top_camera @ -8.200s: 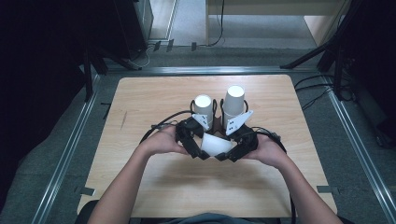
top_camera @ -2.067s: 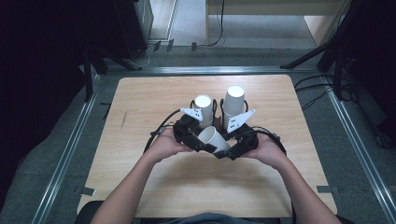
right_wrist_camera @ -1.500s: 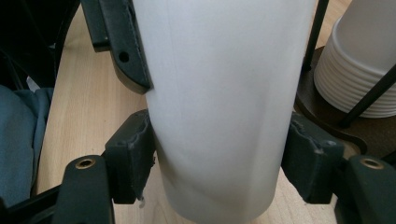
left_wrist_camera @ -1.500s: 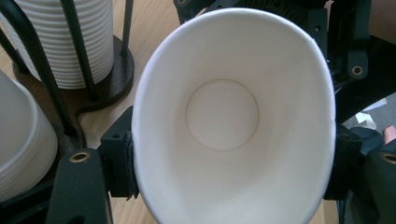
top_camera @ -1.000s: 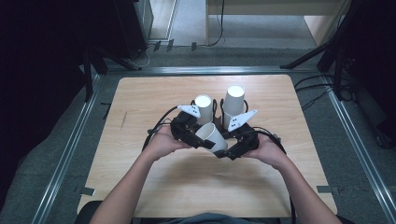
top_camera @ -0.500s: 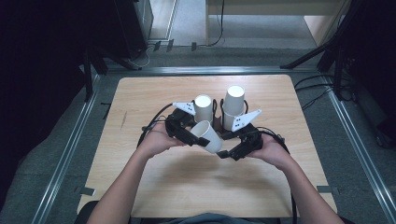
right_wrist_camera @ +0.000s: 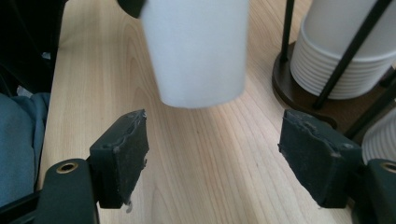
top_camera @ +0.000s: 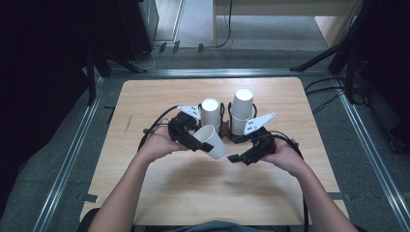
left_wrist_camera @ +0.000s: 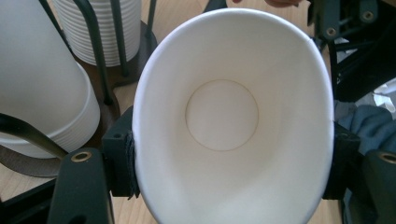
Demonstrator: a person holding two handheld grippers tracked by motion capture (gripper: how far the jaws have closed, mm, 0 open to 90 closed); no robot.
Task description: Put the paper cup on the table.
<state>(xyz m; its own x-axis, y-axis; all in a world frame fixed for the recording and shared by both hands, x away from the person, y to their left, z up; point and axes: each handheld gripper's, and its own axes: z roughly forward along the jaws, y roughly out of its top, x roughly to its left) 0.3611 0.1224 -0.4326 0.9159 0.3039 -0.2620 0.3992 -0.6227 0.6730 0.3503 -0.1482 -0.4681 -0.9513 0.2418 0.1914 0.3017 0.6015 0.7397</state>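
A white paper cup [top_camera: 212, 140] hangs tilted over the middle of the table, its base toward the right hand. My left gripper [top_camera: 200, 142] is shut on it near the rim. In the left gripper view the pads [left_wrist_camera: 122, 158] press the cup [left_wrist_camera: 233, 116] from both sides and squeeze its mouth into an oval. My right gripper [top_camera: 237, 157] is open just beside the cup's base. In the right gripper view the cup [right_wrist_camera: 196, 51] floats ahead of the wide-apart pads [right_wrist_camera: 123, 154], with nothing between them.
Two stacks of upturned white cups [top_camera: 210, 112] [top_camera: 241, 108] stand in dark wire holders just behind the hands. One stack [right_wrist_camera: 345, 51] is close on the right of the right gripper view. The wooden table [top_camera: 193, 193] is ringed by a metal frame.
The right gripper, which had the cup between its jaws a second ago, has come off it and drawn slightly away. The left gripper has kept the cup and tilted it.
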